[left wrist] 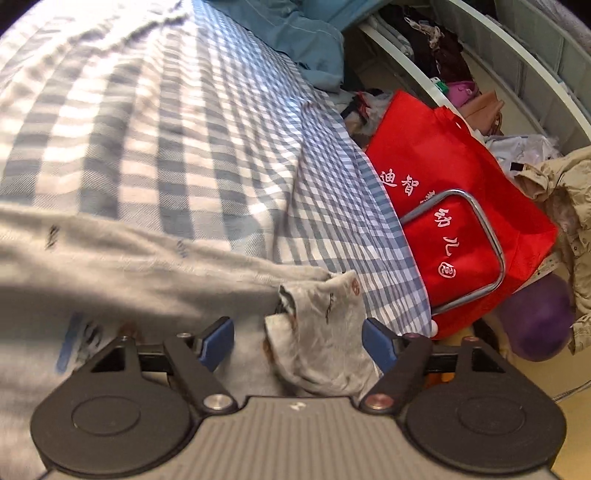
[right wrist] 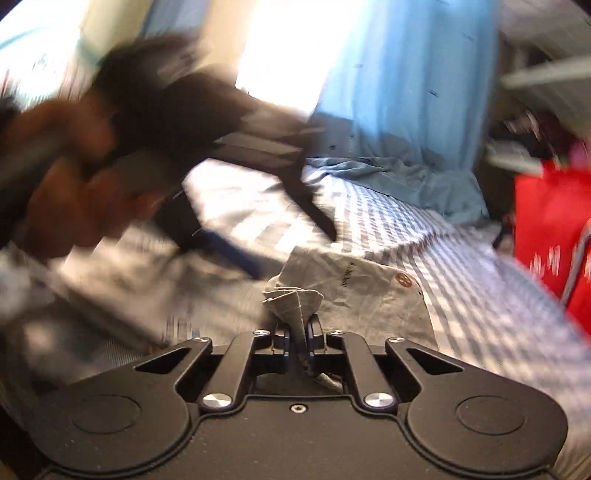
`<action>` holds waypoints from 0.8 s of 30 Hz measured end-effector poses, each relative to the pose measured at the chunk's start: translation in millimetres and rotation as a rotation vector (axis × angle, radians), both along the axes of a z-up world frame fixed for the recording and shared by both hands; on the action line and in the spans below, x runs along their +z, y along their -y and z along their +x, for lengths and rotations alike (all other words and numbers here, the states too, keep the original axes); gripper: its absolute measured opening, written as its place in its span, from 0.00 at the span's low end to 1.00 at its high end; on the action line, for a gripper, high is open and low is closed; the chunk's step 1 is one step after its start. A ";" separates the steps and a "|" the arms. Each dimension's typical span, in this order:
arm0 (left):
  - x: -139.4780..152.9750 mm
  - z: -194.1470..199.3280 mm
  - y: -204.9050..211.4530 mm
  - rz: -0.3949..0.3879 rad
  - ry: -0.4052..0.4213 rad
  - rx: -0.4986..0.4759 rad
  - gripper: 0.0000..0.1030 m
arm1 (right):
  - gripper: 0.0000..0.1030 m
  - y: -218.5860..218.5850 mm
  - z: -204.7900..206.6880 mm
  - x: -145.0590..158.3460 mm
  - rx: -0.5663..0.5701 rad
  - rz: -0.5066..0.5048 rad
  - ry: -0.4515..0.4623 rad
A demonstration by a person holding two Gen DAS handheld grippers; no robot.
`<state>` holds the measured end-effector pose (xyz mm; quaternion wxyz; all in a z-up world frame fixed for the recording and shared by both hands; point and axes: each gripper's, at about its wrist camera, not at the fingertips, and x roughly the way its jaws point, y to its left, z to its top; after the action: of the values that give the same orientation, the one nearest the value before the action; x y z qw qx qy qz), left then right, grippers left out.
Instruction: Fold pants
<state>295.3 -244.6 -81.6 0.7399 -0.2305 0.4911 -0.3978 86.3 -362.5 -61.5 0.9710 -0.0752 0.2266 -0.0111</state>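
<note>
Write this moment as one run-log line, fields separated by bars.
step: fold pants | left gripper: open over grey printed cotton pants | right gripper: shut on pants | surface: blue-white checked bedsheet

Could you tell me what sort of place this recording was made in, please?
Most likely a bedroom: a bed with a blue checked sheet, a blue pillow at its head, and cluttered white shelves of clothes and bags alongside.
</note>
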 end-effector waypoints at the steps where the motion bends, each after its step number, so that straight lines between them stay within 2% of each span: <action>1: -1.3 -1.2 -2.1 -0.015 -0.015 -0.001 0.78 | 0.07 7.1 -1.8 1.9 -0.008 0.071 0.006; 2: -3.5 -1.8 -3.2 -0.036 -0.032 -0.005 0.80 | 0.07 13.5 -2.6 2.7 -0.011 0.125 0.009; 5: -15.8 -1.5 0.1 -0.162 -0.115 -0.031 0.88 | 0.08 26.9 -6.2 4.3 -0.016 0.239 0.038; 7: -26.3 -1.2 7.7 -0.201 -0.177 -0.030 0.88 | 0.08 30.6 -9.9 5.5 -0.015 0.264 0.064; 8: -28.5 -2.4 10.0 -0.207 -0.178 -0.014 0.87 | 0.08 32.1 -10.5 6.6 -0.016 0.258 0.076; 10: -31.8 -4.7 13.7 -0.229 -0.170 0.046 0.82 | 0.08 35.4 -10.3 8.2 -0.015 0.245 0.088; 11: -33.8 -4.4 14.2 -0.245 -0.178 0.069 0.74 | 0.08 35.0 -10.3 7.3 -0.012 0.231 0.083; 13: -37.8 -2.7 14.2 -0.247 -0.196 0.117 0.53 | 0.08 31.0 -11.3 6.6 -0.004 0.186 0.076; 14: -39.1 -0.3 15.5 -0.234 -0.199 0.134 0.37 | 0.08 26.4 -14.0 6.7 0.004 0.166 0.071; 15: -40.9 1.0 16.3 -0.225 -0.201 0.146 0.30 | 0.08 21.6 -18.2 5.8 0.010 0.148 0.068; 17: -43.1 3.1 18.6 -0.209 -0.202 0.161 0.22 | 0.08 17.9 -17.4 3.7 0.019 0.113 0.063; 21: -41.1 2.1 12.4 -0.171 -0.161 0.186 0.20 | 0.11 15.2 -15.5 -0.8 0.032 0.081 0.043; 22: -39.2 1.4 12.4 -0.151 -0.145 0.185 0.20 | 0.15 14.1 -15.4 -1.9 0.036 0.059 0.037; 23: -36.9 0.2 13.5 -0.129 -0.124 0.184 0.20 | 0.28 11.8 -15.1 -3.0 0.035 0.022 0.034; 24: -33.7 -1.8 13.2 -0.107 -0.096 0.179 0.20 | 0.37 9.1 -13.5 -4.7 0.028 -0.023 0.030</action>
<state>293.5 -257.8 -115.2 0.7348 -0.3313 0.4814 -0.3443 72.8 -371.6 -66.2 0.9734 -0.0895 0.2110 -0.0010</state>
